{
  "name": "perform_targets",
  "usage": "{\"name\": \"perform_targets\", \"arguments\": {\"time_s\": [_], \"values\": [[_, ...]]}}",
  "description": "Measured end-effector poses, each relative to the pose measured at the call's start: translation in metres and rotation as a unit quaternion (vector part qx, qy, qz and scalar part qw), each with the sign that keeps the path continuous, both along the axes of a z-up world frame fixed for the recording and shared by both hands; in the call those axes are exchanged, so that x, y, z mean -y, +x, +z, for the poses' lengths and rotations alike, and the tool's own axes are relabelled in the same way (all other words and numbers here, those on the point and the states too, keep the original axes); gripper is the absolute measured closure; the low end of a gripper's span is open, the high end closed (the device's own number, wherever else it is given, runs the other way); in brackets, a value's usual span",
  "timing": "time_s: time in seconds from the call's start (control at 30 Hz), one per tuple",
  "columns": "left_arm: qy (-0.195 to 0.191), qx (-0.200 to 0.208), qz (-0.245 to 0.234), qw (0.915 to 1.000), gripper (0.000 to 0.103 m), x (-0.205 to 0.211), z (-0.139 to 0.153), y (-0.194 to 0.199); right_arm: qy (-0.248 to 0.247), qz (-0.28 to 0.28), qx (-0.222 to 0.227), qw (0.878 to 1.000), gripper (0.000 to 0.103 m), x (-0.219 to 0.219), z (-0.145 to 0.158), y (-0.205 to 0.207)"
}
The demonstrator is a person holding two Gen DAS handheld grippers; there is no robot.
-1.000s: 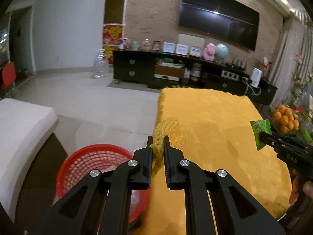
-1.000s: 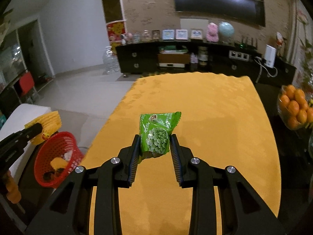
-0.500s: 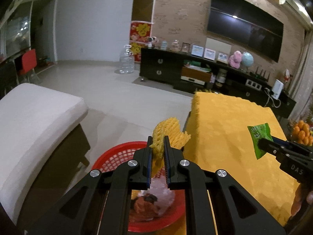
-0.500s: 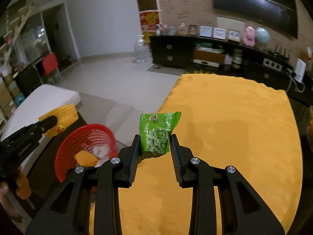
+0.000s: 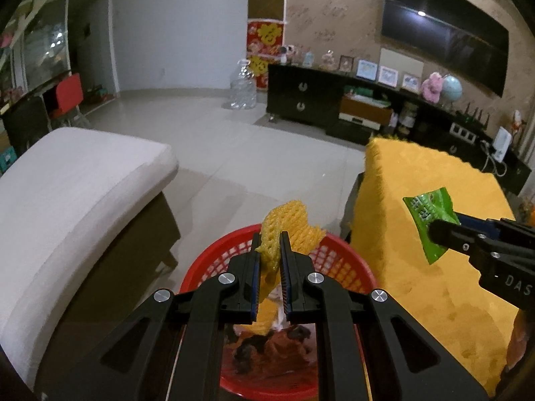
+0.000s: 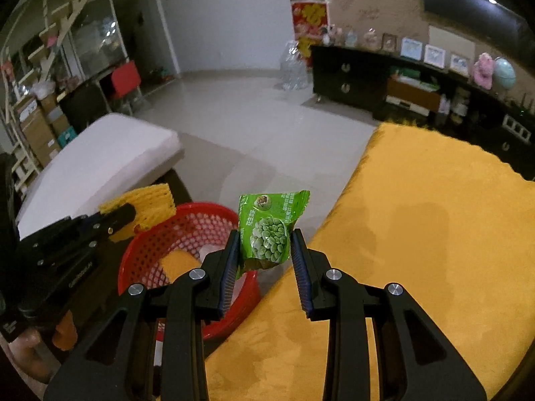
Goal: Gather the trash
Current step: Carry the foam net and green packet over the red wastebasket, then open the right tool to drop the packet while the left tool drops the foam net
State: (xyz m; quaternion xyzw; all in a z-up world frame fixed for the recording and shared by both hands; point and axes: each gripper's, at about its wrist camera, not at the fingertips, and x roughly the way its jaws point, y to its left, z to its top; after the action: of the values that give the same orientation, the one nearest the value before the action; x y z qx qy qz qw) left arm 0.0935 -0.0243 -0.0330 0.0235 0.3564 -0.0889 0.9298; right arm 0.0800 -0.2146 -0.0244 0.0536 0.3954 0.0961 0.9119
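Tongs, two: left tongs (image 5: pixel 269 254) clamp one yellow foam net (image 5: pixel 284 225), right tongs (image 6: pixel 265 250) one green snack packet (image 6: pixel 267 227), over one red basket (image 6: pixel 150 234).

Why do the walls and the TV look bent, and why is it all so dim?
Both wrist views use fisheye lenses, so the TV and the doorway bow and the corners go black. The room light is dim and grainy. In the left wrist view a lamp glints on the TV; in the right wrist view the far shelves look soft.
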Motion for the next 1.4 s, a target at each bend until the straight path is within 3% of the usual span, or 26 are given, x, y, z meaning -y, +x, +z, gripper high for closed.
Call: {"name": "perform_targets", "arguments": {"time_s": [0.6, 1.17, 1.27, 1.4], "values": [[0.018, -0.043, 0.018, 0.9987, 0.093, -0.02, -0.034, 0.01, 0.024, 0.051, -0.041, 0.998, 0.072, -0.044, -0.025, 0.018], [0.017, -0.054, 0.024, 0.9981, 0.093, -0.023, -0.038, 0.018, 0.031, 0.059, -0.069, 0.995, 0.067, -0.051, -0.043, 0.027], [0.014, -0.054, 0.022, 0.9982, 0.09, -0.024, -0.038, 0.018, 0.033, 0.063, -0.067, 0.995, 0.065, -0.051, -0.043, 0.027], [0.004, -0.057, 0.028, 0.998, 0.076, -0.029, -0.036, 0.017, 0.032, 0.061, -0.06, 0.996, 0.053, -0.051, -0.042, 0.024]]}}
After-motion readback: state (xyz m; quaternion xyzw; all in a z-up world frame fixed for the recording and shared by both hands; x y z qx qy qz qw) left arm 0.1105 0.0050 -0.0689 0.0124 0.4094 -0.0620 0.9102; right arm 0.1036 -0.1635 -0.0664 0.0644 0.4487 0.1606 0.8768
